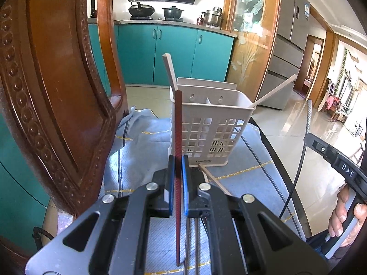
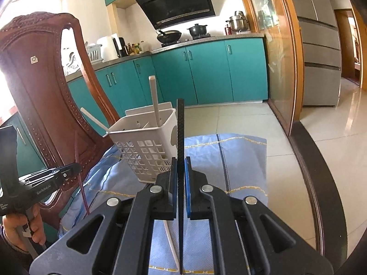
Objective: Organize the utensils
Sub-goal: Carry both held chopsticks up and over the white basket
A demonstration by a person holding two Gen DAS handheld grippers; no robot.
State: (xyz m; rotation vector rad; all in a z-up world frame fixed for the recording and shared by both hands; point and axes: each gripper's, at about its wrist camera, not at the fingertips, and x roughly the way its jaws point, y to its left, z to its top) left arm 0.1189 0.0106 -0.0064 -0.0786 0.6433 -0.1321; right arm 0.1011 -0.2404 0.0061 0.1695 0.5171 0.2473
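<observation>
A: Left tongs (image 1: 178,171), lower centre of the left wrist view: blue pads pressed together on a red chopstick (image 1: 178,137), which stands nearly upright, its top reaching the near left corner of the holder.

B: Right tongs (image 2: 181,171)?

A: Same posture. Clamped on a black chopstick (image 2: 180,133), upright, centre of the right wrist view, top just right of the holder's rim.

B: The holder?

A: White plastic utensil basket (image 1: 206,123) with lattice walls, standing on a blue cloth (image 1: 137,151) over the surface, centre frame. Two pale chopsticks (image 1: 170,71) inside, one leaning out upper left, the other out to the right. Another pale stick (image 1: 213,178) lies flat on the cloth by the basket's foot.

B: Beyond that?

A: Carved wooden chair back (image 1: 57,91) fills the left. A hand (image 1: 344,215) grips the other tool's handle at lower right. Teal cabinets (image 1: 172,50) and stove pots across the top.
</observation>
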